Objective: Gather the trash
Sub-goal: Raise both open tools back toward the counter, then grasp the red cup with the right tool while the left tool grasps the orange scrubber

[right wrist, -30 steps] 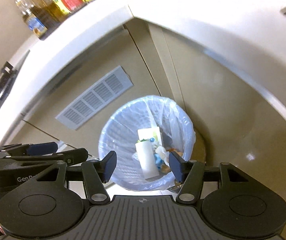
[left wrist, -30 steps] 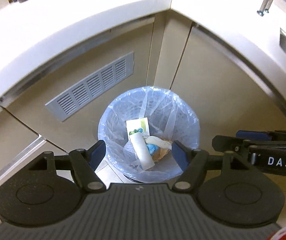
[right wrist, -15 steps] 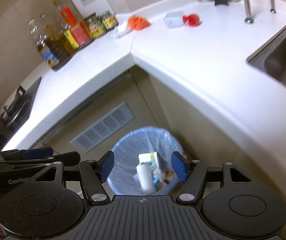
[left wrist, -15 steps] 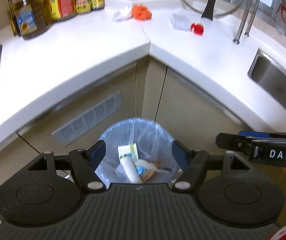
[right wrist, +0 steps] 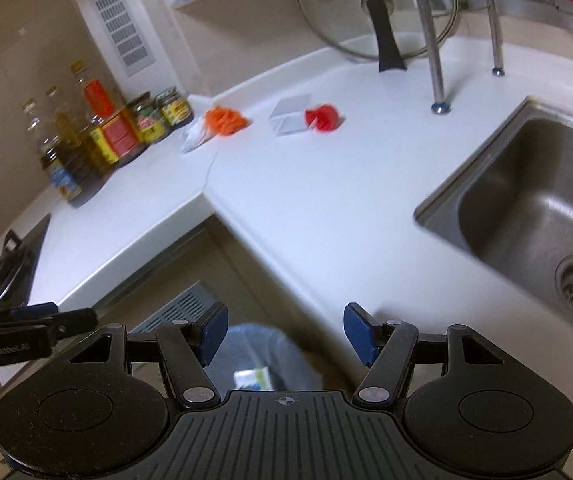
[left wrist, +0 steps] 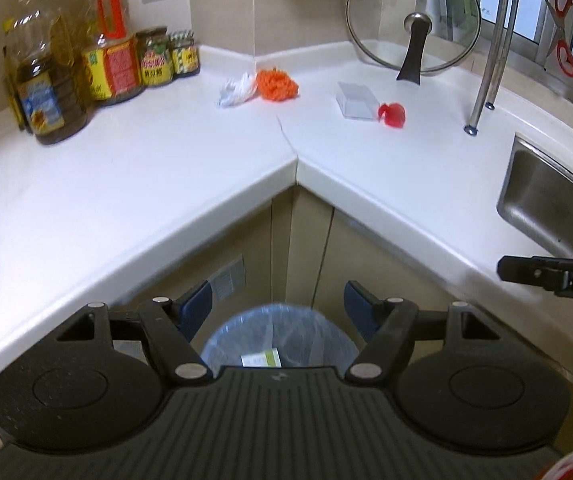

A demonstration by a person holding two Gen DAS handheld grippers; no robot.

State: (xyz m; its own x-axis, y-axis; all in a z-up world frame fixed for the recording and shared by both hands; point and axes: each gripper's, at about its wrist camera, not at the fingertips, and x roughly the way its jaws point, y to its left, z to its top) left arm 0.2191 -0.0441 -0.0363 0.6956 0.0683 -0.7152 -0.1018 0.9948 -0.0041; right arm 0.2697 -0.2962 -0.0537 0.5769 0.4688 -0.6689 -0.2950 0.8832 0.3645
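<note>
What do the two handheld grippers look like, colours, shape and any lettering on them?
Both match: the left gripper and right gripper are matte black, each with a ribbed centre plate, two round discs at the sides, silver pivot screws and angled fingers tipped with dark blue pads. White lettering runs along their sides: "GenRobot.AI" on the left one, "DA", cut off at the frame edge, on the right one. No cables or sleeves show.

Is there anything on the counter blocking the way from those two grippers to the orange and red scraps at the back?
Nothing visible. The white countertop lies bare between both open grippers and the orange crumpled scrap, white crumpled paper, clear plastic wrapper and red scrap.
</note>
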